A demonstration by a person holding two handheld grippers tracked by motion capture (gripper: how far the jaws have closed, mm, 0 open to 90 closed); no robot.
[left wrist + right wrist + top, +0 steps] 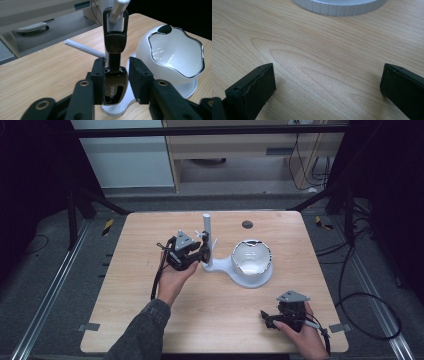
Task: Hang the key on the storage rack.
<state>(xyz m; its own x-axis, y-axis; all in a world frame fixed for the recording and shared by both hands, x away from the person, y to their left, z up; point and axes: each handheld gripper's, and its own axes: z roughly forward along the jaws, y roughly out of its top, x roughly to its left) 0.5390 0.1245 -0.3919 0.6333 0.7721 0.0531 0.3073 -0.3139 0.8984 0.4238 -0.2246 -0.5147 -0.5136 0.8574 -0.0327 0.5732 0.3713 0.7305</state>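
The dark glossy car key fob hangs by its black carabiner clip from a peg of the white stand, between the left tongs, whose pads have let go: one side seems to touch the fob, the other stands clear. Nearer the person, the right tongs rest wide apart over the bare light wooden table, holding nothing. Beyond the fob sits the white bowl with a wavy chrome rim, on the stand's base.

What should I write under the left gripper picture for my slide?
The left gripper with its jaws around a black key fob hanging from a white stand's peg, beside a white bowl.
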